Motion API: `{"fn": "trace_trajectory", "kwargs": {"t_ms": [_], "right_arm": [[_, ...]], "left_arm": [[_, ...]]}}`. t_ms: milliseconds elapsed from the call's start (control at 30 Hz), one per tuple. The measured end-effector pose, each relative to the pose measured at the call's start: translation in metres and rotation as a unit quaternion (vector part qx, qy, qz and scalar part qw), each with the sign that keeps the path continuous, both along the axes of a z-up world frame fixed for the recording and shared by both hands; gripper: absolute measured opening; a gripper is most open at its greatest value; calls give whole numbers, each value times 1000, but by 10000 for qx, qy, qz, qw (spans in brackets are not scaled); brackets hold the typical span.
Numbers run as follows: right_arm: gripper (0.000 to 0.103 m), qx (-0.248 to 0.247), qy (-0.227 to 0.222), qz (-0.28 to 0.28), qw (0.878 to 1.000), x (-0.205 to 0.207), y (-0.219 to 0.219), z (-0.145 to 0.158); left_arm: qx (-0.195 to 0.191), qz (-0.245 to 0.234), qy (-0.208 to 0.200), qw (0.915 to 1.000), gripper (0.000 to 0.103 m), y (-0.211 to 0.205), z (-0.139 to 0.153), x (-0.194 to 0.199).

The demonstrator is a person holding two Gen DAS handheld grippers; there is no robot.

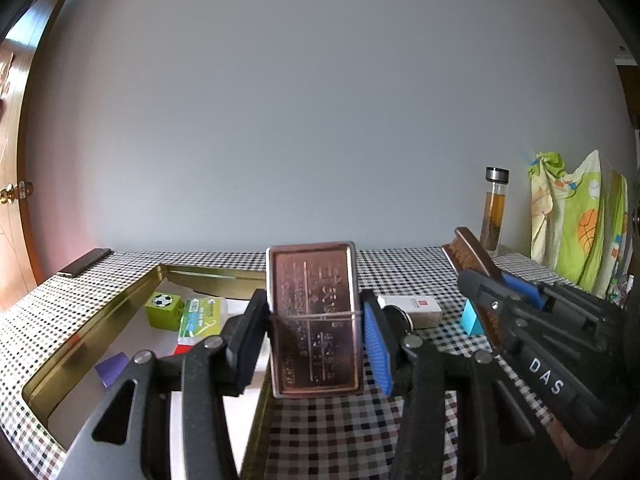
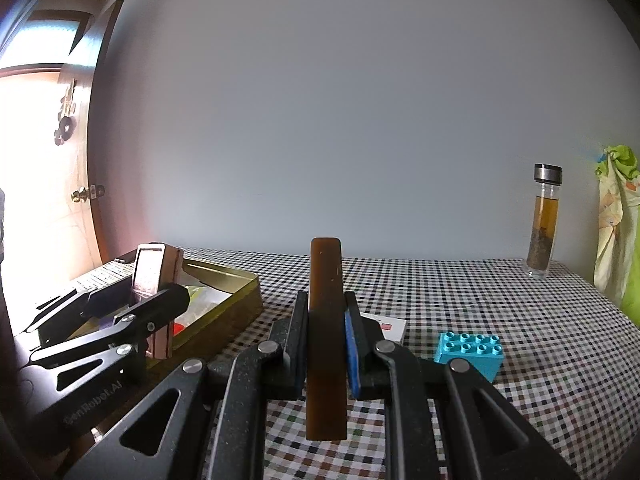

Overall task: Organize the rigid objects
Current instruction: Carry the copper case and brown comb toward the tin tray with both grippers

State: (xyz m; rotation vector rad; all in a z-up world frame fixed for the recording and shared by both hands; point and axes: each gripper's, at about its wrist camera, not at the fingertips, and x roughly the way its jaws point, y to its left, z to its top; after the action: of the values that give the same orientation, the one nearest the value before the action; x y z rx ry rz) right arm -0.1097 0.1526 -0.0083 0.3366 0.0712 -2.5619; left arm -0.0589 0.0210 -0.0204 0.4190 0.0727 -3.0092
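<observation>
Counting: 2 tongs (image 1: 316,332) (image 2: 326,340) | 1 copper case (image 1: 314,320) | 1 brown slab (image 2: 326,320)

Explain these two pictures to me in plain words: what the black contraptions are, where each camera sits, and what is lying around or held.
Each picture comes from a camera mounted on hand-held tongs, looking along their fingers. The first belongs to the left tongs, clamped on an upright copper-coloured tin. The second belongs to the right tongs, shut on a thin brown slab held edge-on. On the checked tablecloth lie a gold tray with small items, a white box, a blue brick and a glass bottle.
</observation>
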Motion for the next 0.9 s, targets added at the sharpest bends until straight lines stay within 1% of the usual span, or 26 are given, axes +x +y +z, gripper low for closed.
{"fn": "trace_trajectory", "kwargs": {"t_ms": [333, 900], "right_arm": [[17, 36, 17, 168, 9999, 5, -11, 0], [17, 75, 28, 450, 9990, 16, -30, -1]], "left_arm": [[93, 117, 52, 9999, 46, -13, 1, 5], [100, 258, 137, 9995, 46, -31, 1, 15]]}}
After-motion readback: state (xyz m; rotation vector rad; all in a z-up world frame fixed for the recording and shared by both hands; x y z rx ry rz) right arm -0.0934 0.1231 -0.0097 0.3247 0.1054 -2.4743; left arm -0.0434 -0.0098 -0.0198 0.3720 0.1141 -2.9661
